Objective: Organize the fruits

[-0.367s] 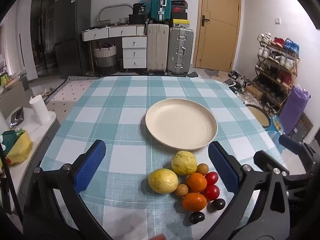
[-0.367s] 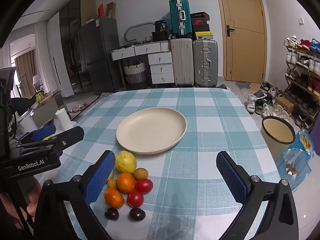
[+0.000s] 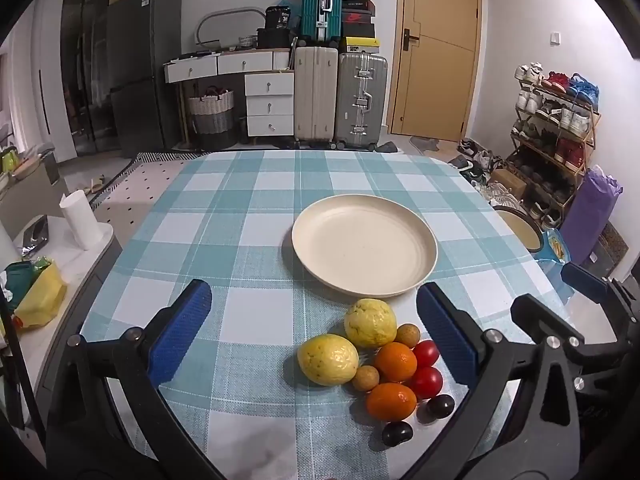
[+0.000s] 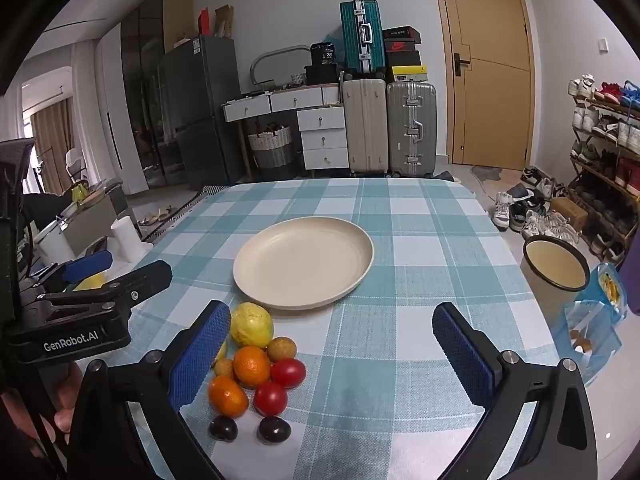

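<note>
An empty cream plate [image 3: 364, 248] [image 4: 304, 264] sits mid-table on the blue checked cloth. Just in front of it lies a cluster of fruit: two yellow fruits [image 3: 328, 359] [image 4: 252, 325], two oranges [image 3: 395, 361] [image 4: 251, 366], two red tomatoes [image 3: 426, 381] [image 4: 288, 373], small brown fruits [image 3: 365, 377] and two dark plums [image 3: 397, 433] [image 4: 274, 429]. My left gripper [image 3: 314, 336] is open and empty, the fruit between its fingers toward the right one. My right gripper [image 4: 332, 354] is open and empty, the fruit by its left finger.
The left gripper's body [image 4: 80, 320] shows at the left of the right wrist view. A cream bucket [image 4: 556, 270] and a blue bag [image 4: 596, 320] stand beside the table's right edge. A paper roll [image 3: 80, 220] stands on a side counter left.
</note>
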Available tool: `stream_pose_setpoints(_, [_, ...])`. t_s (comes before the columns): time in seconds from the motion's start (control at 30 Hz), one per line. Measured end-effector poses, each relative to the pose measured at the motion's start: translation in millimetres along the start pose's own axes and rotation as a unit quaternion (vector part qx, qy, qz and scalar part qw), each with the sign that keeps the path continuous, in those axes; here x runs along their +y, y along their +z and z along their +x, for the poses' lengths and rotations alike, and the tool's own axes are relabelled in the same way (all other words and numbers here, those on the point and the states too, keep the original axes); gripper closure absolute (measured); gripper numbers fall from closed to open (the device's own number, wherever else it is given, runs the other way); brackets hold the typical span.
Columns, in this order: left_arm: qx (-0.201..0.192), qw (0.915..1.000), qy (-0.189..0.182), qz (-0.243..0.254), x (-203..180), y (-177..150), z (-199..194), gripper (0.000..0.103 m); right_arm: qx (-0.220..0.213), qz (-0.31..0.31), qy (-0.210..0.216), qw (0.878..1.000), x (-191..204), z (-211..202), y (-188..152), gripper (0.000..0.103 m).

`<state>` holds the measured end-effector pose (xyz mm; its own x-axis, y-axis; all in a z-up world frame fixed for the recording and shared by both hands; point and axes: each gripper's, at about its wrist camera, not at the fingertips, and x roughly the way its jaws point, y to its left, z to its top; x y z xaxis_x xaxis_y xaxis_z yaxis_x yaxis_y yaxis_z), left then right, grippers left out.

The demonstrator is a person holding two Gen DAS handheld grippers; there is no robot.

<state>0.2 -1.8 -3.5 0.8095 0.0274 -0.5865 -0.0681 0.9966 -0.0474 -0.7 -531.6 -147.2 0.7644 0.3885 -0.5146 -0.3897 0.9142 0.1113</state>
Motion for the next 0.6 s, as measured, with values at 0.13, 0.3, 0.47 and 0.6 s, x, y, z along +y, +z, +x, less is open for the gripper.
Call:
stream_pose_setpoints(0.13, [0.0,1.0,-0.002,-0.001,0.6,-1.4,-0.2,0.001,0.003,-0.003,-0.001,1.0,0.7,-0.3,1.4,0.0])
stream_pose_setpoints(0.3, [0.0,1.0,-0.003,0.001,1.0,-0.9,1.7,0.001,0.0,-0.003,-0.004,1.0,2.9,1.3,-0.9,0.0])
stream_pose_setpoints(0.47, [0.0,1.0,-0.004,0.0,1.6,0.7,3.0,0.001,-0.001,-0.008,-0.007,1.0,3.4,1.4,-0.5,0.0])
stream_pose_setpoints(0.6, [0.0,1.0,-0.003,0.0,3.9,2.1,4.5,0.001,0.0,-0.006,-0.004,1.0,3.3,3.3,0.4,0.0])
